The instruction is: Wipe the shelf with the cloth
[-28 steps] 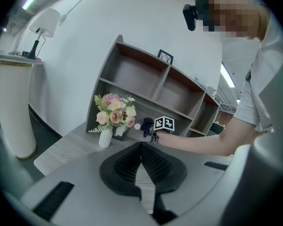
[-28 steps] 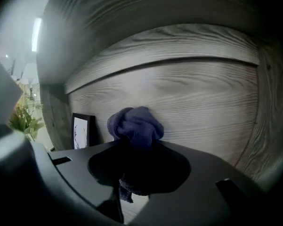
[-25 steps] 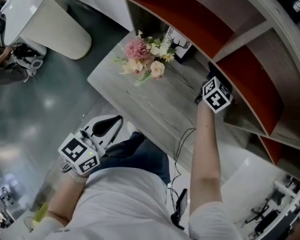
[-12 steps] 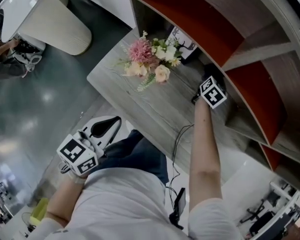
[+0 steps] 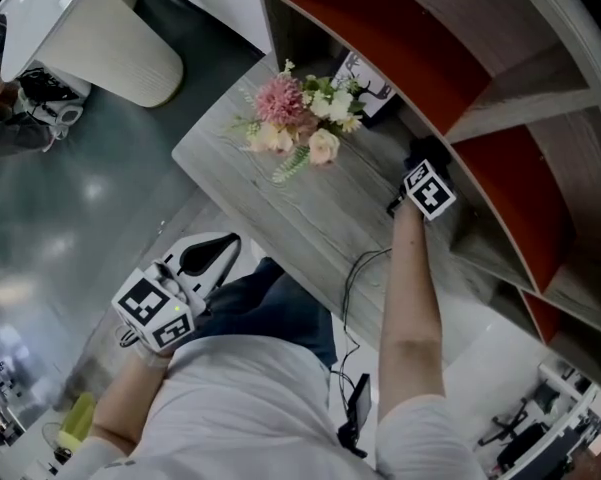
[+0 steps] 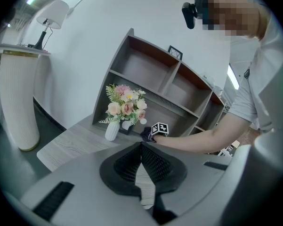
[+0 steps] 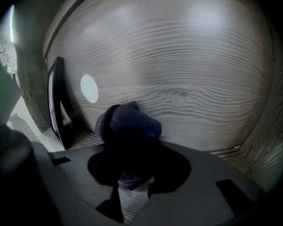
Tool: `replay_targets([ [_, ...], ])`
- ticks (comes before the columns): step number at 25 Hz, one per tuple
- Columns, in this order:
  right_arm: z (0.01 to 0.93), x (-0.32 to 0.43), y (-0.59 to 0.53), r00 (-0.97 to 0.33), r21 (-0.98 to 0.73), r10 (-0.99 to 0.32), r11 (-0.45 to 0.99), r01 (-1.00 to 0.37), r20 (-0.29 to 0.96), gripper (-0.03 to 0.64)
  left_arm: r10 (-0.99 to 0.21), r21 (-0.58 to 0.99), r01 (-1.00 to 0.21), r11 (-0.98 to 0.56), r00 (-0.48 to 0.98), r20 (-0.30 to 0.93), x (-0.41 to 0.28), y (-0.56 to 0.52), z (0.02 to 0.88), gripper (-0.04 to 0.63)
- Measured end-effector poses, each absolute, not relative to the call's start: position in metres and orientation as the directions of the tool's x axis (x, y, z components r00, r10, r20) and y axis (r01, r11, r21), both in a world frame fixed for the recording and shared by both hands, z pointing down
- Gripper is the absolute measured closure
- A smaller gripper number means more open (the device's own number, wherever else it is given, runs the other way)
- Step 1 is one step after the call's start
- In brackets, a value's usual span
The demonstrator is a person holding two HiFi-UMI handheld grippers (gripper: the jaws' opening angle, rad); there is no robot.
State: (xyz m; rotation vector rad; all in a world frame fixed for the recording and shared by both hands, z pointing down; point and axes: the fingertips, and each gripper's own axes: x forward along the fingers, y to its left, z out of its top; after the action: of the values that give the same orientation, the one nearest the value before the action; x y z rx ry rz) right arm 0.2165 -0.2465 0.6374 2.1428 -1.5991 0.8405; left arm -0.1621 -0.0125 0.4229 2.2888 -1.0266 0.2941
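A dark navy cloth (image 7: 127, 124) is pinched between the jaws of the right tool (image 7: 132, 175). It is bunched into a rounded lump with a nubby, towel-like surface, and a small tuft of it is seen hanging below the jaws. In the right gripper view the lump is set right in front of a pale grey wood-grain panel of the shelf (image 5: 500, 98); whether it touches the panel cannot be told. A white round disc (image 7: 89, 88) is seen on that panel at 10 o'clock of the cloth, and a black picture frame (image 7: 54, 102) is stood on edge at 9 o'clock of it.

In the head view the right tool is held out at arm's length at 2 o'clock of the picture's middle, low against the shelf, where the grey worktop (image 5: 280, 208) meets it. Pink and cream flowers (image 5: 300, 118) in a white vase (image 6: 112, 131) are placed on the worktop at 10 o'clock of the cloth, near it but apart.

The left tool (image 6: 143, 173) is held low at 8 o'clock in the head view, well apart from the shelf, its jaws pressed together with nothing between them.
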Motion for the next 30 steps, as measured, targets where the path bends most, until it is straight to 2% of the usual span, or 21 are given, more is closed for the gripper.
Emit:
replay_targets([
  [6, 0.642, 0.256, -0.221, 0.244, -0.056, -0.731, -0.360, -0.931, 0.638, 0.492, -0.575, 0.439, -0.718, -0.540, 0.696, 0.430, -0.148, -0.010, 0.428, 0.580],
  [19, 0.644, 0.349, -0.156, 0.416, -0.082, -0.661, -0.585, -0.807, 0.625, 0.492, -0.505, 0.413, -0.670, -0.617, 0.740, 0.444, -0.107, -0.005, 0.431, 0.580],
  [26, 0.642, 0.358, -0.149, 0.461, -0.104, -0.632, -0.652, -0.751, 0.623, 0.497, -0.499, 0.406, -0.664, -0.628, 0.744, 0.445, -0.100, -0.002, 0.429, 0.580],
  [30, 0.628, 0.362, -0.144, 0.515, -0.146, -0.629, -0.704, -0.695, 0.583, 0.503, -0.510, 0.405, -0.669, -0.623, 0.740, 0.438, -0.102, 0.000, 0.426, 0.580],
])
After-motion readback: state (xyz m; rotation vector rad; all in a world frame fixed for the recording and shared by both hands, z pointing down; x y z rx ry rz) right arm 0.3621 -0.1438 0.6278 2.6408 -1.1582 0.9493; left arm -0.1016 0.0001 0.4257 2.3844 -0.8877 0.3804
